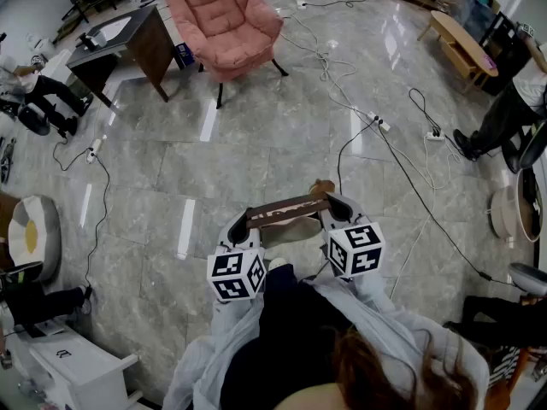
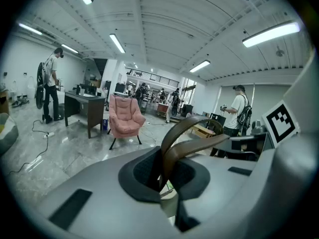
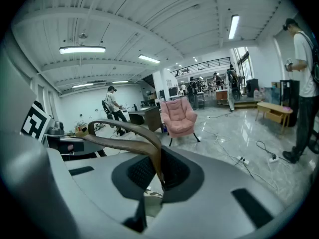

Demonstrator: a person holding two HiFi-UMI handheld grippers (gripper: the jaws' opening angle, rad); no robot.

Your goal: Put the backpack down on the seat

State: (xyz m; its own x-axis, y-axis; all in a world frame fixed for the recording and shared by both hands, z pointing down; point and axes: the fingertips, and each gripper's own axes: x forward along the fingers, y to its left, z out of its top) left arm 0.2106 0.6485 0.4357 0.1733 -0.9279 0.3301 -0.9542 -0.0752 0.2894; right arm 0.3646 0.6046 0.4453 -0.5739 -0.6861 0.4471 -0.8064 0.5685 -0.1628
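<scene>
1. Left tool (image 1: 245, 221) and right tool (image 1: 334, 203), bottom centre, each pinch one end of the brown strap (image 1: 286, 211), which runs left-right.
2. The backpack (image 1: 293, 232) seemingly hangs beneath, mostly hidden.
3. The pink armchair (image 1: 226, 20) stands well apart, top centre, left tool's side; open floor (image 1: 256, 135) between, cables (image 1: 338, 88) to the right.

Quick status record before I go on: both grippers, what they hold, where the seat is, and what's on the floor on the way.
left gripper: shut on the brown strap
right gripper: shut on the other end of the same strap
backpack body: mostly hidden below the strap and grippers
seat: pink armchair, ahead across the tiled floor, slightly to the left
beside seat: dark desk on its left
on the way: corded power strip on the floor, right of the direct line
task state: backpack carried, not yet on the armchair
</scene>
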